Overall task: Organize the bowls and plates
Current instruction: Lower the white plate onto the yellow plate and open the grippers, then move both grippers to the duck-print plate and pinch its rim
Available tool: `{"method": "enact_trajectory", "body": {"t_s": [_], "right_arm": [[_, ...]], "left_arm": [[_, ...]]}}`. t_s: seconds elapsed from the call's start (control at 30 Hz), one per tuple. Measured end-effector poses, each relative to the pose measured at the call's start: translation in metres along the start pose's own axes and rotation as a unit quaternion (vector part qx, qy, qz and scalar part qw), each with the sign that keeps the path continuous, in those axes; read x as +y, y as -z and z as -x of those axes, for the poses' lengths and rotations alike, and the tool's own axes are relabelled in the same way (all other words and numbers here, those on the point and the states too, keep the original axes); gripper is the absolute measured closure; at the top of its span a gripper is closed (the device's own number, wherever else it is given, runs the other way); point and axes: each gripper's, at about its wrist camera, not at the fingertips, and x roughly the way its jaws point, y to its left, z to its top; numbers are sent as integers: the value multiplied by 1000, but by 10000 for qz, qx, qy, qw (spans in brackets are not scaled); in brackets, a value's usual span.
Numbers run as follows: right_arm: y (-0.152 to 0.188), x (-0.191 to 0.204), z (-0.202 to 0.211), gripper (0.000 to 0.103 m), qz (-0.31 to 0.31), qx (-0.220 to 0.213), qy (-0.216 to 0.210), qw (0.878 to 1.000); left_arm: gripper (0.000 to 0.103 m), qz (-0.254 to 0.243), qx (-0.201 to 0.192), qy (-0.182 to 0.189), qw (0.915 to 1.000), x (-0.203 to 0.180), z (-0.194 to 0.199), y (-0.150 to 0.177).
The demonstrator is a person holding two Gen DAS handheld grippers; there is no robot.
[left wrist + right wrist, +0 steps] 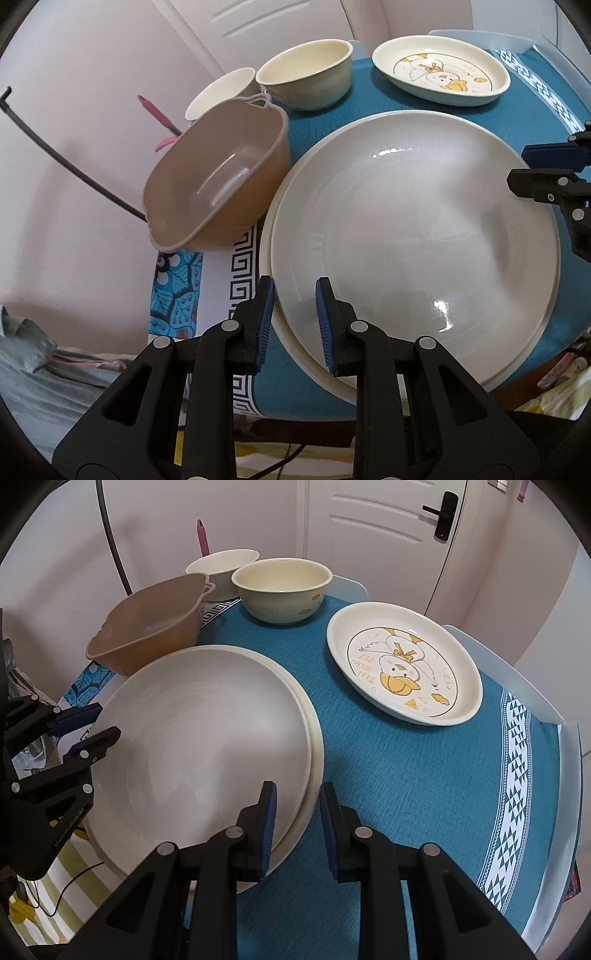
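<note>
Two stacked plates, a large white plate (406,229) (207,746) on a cream plate (317,760), sit at the near left of the teal-clothed table (406,805) and overhang its edge. My left gripper (295,284) (109,720) is shut across the stack's rim on one side, one pad inside and one outside. On the opposite side my right gripper (298,788) (519,164) is shut on the rim the same way. A duck-patterned oval plate (402,664) (443,70) lies at the far right. A cream bowl (282,587) (306,70) and a white bowl (221,563) (221,92) stand at the back.
A brown plastic basin (147,627) (221,177) stands at the table's left edge, close to the stack. A white door (369,528) and pale walls are behind the table. A black cable (66,166) hangs at the left. Bare teal cloth lies between the stack and the duck plate.
</note>
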Motion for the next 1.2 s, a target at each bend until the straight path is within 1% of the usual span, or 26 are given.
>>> {"method": "enact_trajectory", "body": {"t_s": [0.1,0.2,0.33,0.37,0.4,0.43,0.47,0.5,0.53,0.6,0.7,0.77,0.83,0.9,0.93,1.0,1.03,1.07,1.1,1.13,1.2], "right_arm": [[-1,-4,6,81,-162,-41,-125,9998],[-6,-8,22,81,-269,-221,-228,9991],[-16,-15,50,81,-466,-514,-405,9968],[-18,-18,57,79,-546,-568,-464,9958],[-21,-21,64,72,-635,-616,-517,9947],[-22,-26,71,44,-748,-692,-547,9933],[-23,-32,79,11,-870,-807,-546,9914],[-25,-37,85,4,-949,-912,-548,9898],[-25,-43,94,3,-1033,-1055,-532,9876],[-26,-55,107,3,-1157,-1223,-368,9850],[-28,-82,118,2,-1320,-1473,-254,9799],[-34,-102,121,1,-1385,-1490,-230,9788],[-45,-123,120,1,-1346,-1334,-243,9816],[-60,-146,114,1,-1240,-1082,-299,9859],[-67,-156,109,1,-1172,-1028,-289,9873],[-77,-171,99,1,-1027,-874,-76,9908],[-85,-180,88,1,-891,-722,76,9934],[-89,-185,79,1,-786,-620,87,9949],[-95,-191,67,1,-645,-482,2,9968],[-101,-199,51,1,-527,-319,-129,9980],[-106,-213,23,1,-415,-74,-394,9983]], "left_arm": [[83,168,-44,93,9998,9,8,-3],[83,397,-168,239,9988,23,25,-10],[82,755,-522,604,9939,44,61,-31],[81,796,-614,678,9926,47,68,-36],[79,819,-698,748,9914,49,75,-42],[61,825,-788,830,9900,51,82,-51],[18,826,-859,866,9891,52,86,-56],[1,843,-983,874,9877,54,91,-61],[0,870,-1262,900,9841,55,99,-66],[0,815,-1446,1093,9801,53,105,-78],[0,794,-1290,1389,9786,46,101,-102],[0,936,-1179,1630,9751,44,98,-114],[0,1086,-1086,1818,9713,39,93,-126],[0,1223,-885,1922,9697,31,82,-138],[0,1298,-755,1988,9685,26,74,-143],[0,1491,-520,2100,9649,13,58,-153],[0,1589,-409,2157,9626,8,49,-158],[1,1703,-273,2170,9608,3,37,-161],[1,1783,-145,2165,9598,-3,27,-163],[4,1845,-13,2171,9586,-8,16,-166],[14,1947,245,2133,9571,-18,-5,-171]]}}
